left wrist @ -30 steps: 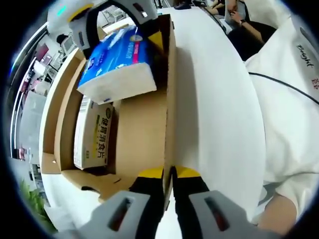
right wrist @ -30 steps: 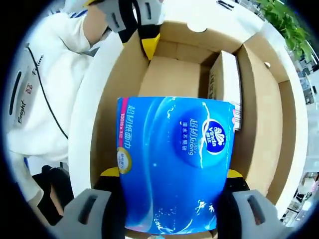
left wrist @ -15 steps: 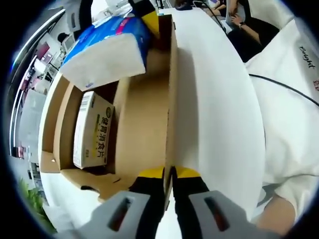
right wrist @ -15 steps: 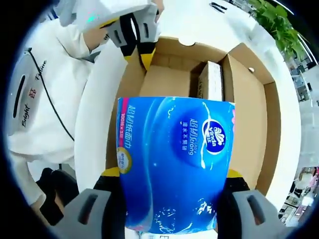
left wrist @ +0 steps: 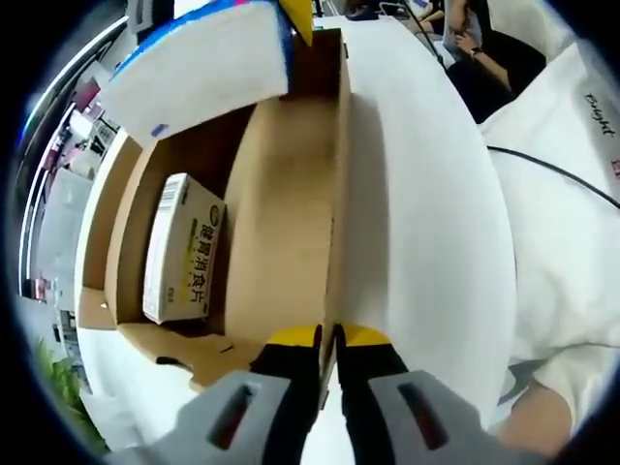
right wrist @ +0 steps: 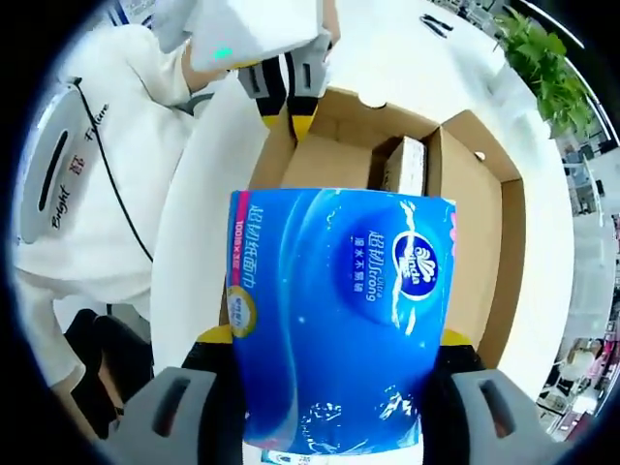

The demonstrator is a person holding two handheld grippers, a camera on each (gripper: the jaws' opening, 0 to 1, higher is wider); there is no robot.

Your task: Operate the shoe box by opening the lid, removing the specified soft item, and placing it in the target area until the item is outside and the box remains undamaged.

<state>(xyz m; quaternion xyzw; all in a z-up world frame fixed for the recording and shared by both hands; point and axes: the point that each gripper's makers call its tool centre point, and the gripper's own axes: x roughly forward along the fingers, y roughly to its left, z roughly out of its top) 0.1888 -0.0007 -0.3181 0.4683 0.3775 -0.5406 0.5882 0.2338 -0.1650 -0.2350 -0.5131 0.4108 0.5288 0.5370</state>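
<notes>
The right hand-held gripper [right wrist: 334, 363] is clamping the blue plastic-wrapped soft tissue pack [right wrist: 339, 320], holding it above the open brown cardboard shoe box [right wrist: 480, 223] on the white table [left wrist: 426, 223]. The left hand-held gripper [left wrist: 329, 349] is pinching the box's near wall, jaws closed on the cardboard edge, while a small yellow-and-white carton [left wrist: 182, 250] is lying inside.

blue tissue pack [right wrist: 339, 320], brown shoe box [left wrist: 281, 242]

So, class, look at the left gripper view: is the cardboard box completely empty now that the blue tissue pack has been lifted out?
No: a small white carton lies inside the cardboard box, against its far wall.
</notes>
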